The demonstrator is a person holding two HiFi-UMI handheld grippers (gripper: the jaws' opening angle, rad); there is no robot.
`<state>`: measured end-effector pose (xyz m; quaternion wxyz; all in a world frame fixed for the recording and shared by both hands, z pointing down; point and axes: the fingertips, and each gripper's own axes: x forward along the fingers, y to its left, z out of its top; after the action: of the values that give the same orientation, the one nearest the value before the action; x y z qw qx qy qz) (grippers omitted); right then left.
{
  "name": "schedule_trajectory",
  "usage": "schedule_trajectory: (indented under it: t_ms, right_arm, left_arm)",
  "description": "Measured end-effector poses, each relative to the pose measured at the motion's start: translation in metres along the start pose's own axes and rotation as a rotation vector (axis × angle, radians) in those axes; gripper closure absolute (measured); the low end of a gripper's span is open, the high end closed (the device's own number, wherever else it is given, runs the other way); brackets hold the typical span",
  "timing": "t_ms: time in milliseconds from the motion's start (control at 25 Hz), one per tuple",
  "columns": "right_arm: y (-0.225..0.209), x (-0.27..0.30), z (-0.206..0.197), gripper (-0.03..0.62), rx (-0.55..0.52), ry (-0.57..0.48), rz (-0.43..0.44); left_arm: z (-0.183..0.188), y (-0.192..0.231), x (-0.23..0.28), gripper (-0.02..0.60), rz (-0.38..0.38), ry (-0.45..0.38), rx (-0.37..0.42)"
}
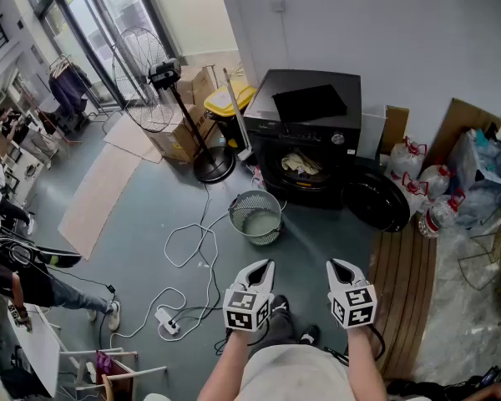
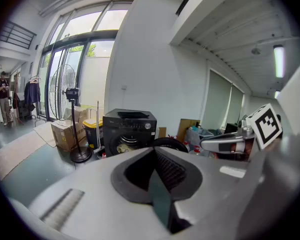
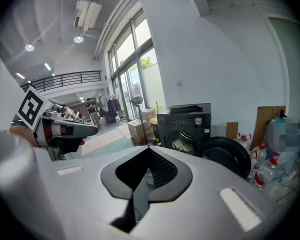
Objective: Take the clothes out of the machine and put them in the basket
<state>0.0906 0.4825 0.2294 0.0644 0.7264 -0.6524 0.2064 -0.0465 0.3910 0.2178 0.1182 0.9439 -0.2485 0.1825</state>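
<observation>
A black washing machine (image 1: 309, 128) stands against the far wall with its round door (image 1: 376, 200) swung open to the right. Pale crumpled clothes (image 1: 301, 164) lie in the drum. In front of it, a round wire basket (image 1: 256, 217) stands on the floor. My left gripper (image 1: 267, 264) and right gripper (image 1: 336, 264) hang side by side in the air, well short of the basket, both shut and empty. The left gripper view shows the left gripper (image 2: 154, 151) aimed at the machine (image 2: 129, 131). In the right gripper view, the machine (image 3: 185, 126) and clothes (image 3: 182, 145) lie beyond the right gripper (image 3: 148, 149).
A standing fan (image 1: 163, 78), cardboard boxes (image 1: 179, 136) and a yellow-lidded bin (image 1: 230, 100) stand left of the machine. White cables (image 1: 192, 249) and a power strip (image 1: 169, 324) trail across the floor. Water bottles (image 1: 417, 182) and wooden planks (image 1: 401, 282) lie at the right.
</observation>
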Motion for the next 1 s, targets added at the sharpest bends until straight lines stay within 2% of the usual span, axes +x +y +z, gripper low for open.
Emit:
schedule_trajectory:
  t_ms: [160, 360, 480, 560, 680, 840, 1000]
  right_arm:
    - [0.0, -0.006, 0.001, 0.595, -0.002, -0.009, 0.012]
    - [-0.001, -0.012, 0.005, 0.595, 0.074, -0.034, 0.078]
    - [-0.006, -0.011, 0.008, 0.595, 0.02, -0.006, 0.12]
    - [-0.012, -0.01, 0.006, 0.595, -0.033, 0.049, 0.147]
    - [-0.024, -0.01, 0.002, 0.595, -0.112, 0.103, 0.157]
    - [-0.051, -0.002, 0.009, 0.595, -0.213, 0.141, 0.122]
    - [-0.069, 0.017, 0.03, 0.594, -0.181, 0.106, 0.079]
  left_arm:
    - [-0.003, -0.002, -0.004, 0.525, 0.007, 0.003, -0.001]
    - [-0.005, -0.002, -0.009, 0.525, 0.021, -0.001, -0.01]
    - [-0.004, 0.004, -0.015, 0.525, 0.042, -0.005, -0.015]
    - [-0.005, 0.01, -0.019, 0.525, 0.056, -0.007, -0.021]
    - [-0.009, 0.02, -0.022, 0.525, 0.076, -0.008, -0.032]
    - [-0.009, 0.038, -0.021, 0.525, 0.102, -0.011, -0.054]
    - [-0.001, 0.056, -0.005, 0.525, 0.115, -0.021, -0.074]
